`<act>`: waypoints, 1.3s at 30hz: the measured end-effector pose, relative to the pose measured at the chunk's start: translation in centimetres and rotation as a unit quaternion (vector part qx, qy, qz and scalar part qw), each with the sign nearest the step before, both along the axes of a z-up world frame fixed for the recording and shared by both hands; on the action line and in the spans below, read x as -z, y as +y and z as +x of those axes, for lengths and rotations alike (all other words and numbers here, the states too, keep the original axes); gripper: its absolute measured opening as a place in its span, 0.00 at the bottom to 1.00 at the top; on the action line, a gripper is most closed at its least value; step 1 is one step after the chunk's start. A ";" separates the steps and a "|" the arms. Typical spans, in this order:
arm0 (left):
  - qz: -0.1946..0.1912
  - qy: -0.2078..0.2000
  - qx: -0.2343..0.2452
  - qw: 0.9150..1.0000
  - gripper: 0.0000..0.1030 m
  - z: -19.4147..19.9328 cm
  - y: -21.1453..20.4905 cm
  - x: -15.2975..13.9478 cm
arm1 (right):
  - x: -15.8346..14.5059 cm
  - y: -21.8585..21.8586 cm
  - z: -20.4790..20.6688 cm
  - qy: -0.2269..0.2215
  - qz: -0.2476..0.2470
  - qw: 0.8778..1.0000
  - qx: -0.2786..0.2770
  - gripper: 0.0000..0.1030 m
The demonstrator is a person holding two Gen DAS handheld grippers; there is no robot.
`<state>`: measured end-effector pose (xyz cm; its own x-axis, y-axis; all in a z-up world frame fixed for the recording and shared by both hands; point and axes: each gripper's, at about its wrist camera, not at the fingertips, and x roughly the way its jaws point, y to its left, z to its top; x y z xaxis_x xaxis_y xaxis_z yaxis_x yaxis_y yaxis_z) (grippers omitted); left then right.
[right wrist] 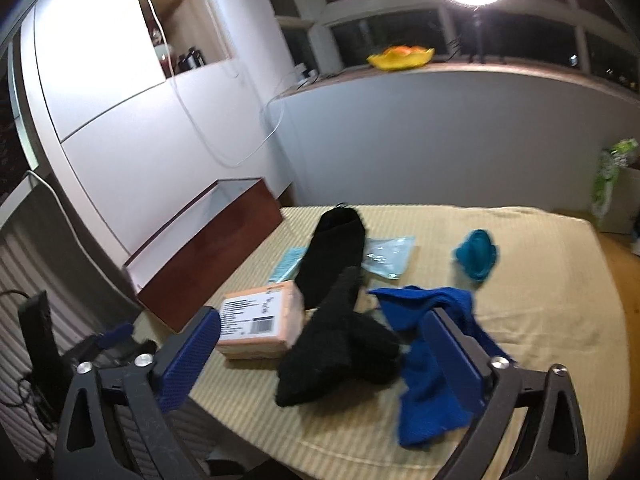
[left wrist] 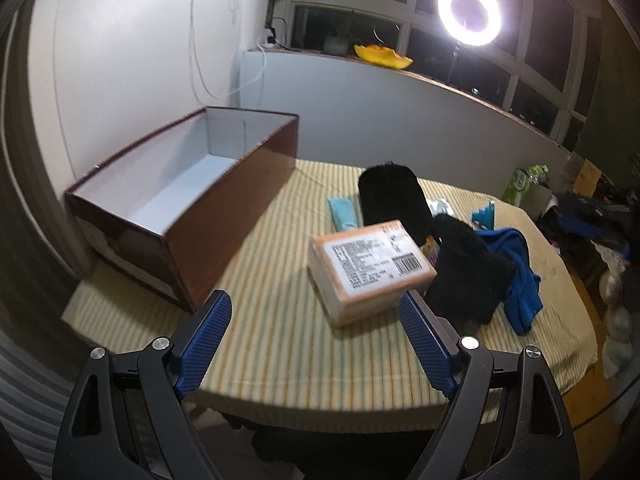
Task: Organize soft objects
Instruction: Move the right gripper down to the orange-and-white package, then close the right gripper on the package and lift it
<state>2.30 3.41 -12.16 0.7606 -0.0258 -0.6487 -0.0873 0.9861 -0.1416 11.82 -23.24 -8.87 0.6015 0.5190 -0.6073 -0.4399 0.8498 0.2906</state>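
An open brown box (left wrist: 224, 216) (right wrist: 216, 264) with a white inside stands at the table's left. An orange parcel with a white label (left wrist: 372, 268) (right wrist: 260, 324) lies mid-table. Right of it sit a fuzzy black sock (left wrist: 468, 276) (right wrist: 340, 344) and a blue cloth (left wrist: 516, 264) (right wrist: 432, 360). A flat black pouch (left wrist: 392, 196) (right wrist: 336, 252) lies further back, and a small teal item (right wrist: 476, 256) at the right. My left gripper (left wrist: 316, 316) hovers open before the parcel. My right gripper (right wrist: 324, 332) is open, above the black sock, holding nothing.
Pale blue packets (left wrist: 342, 212) (right wrist: 386, 258) lie near the pouch on the striped yellow tablecloth (left wrist: 280, 344) (right wrist: 540, 320). A ring light (left wrist: 468, 14) glares by the windows. A yellow bowl (right wrist: 400, 56) sits on the sill. Clutter (left wrist: 592, 216) lies beyond the table's right edge.
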 end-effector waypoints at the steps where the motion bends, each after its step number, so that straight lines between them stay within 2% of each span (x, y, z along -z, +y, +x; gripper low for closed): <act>1: -0.002 0.002 0.004 1.000 0.83 0.1 -0.1 0.2 | 0.2 0.5 0.6 0.013 0.003 1.000 -0.010 0.84; 2: -0.003 0.005 0.007 1.000 0.83 0.3 -0.2 0.4 | 0.4 1.0 1.2 0.027 0.009 0.999 -0.022 0.81; 6: -0.009 0.013 0.017 1.000 0.83 1.1 -0.3 1.1 | 1.4 3.3 3.1 0.061 0.011 0.997 -0.055 0.80; 10: -0.018 0.019 0.029 0.999 0.83 1.9 -0.3 1.6 | 3.0 6.5 5.1 0.111 -0.001 0.989 -0.093 0.57; 20: -0.050 0.045 0.065 0.996 0.82 4.7 -0.7 3.1 | 7.1 11.3 8.8 0.184 -0.052 0.975 -0.110 0.52; 28: -0.074 0.067 0.084 0.991 0.82 6.9 -1.1 4.9 | 8.9 12.1 9.8 0.205 -0.074 0.969 -0.112 0.52; 30: -0.078 0.074 0.085 0.991 0.78 7.3 -1.0 5.4 | 9.2 12.3 9.8 0.210 -0.078 0.968 -0.113 0.52; 32: -0.086 0.081 0.090 0.989 0.69 7.7 -0.9 5.8 | 9.3 12.5 9.8 0.213 -0.082 0.967 -0.116 0.52; 36: -0.093 0.088 0.096 0.987 0.62 8.3 -0.9 6.3 | 9.6 12.9 9.7 0.218 -0.088 0.964 -0.122 0.50; 39: -0.085 0.086 0.100 0.988 0.59 8.4 -1.1 6.3 | 9.8 13.1 9.6 0.220 -0.096 0.963 -0.126 0.46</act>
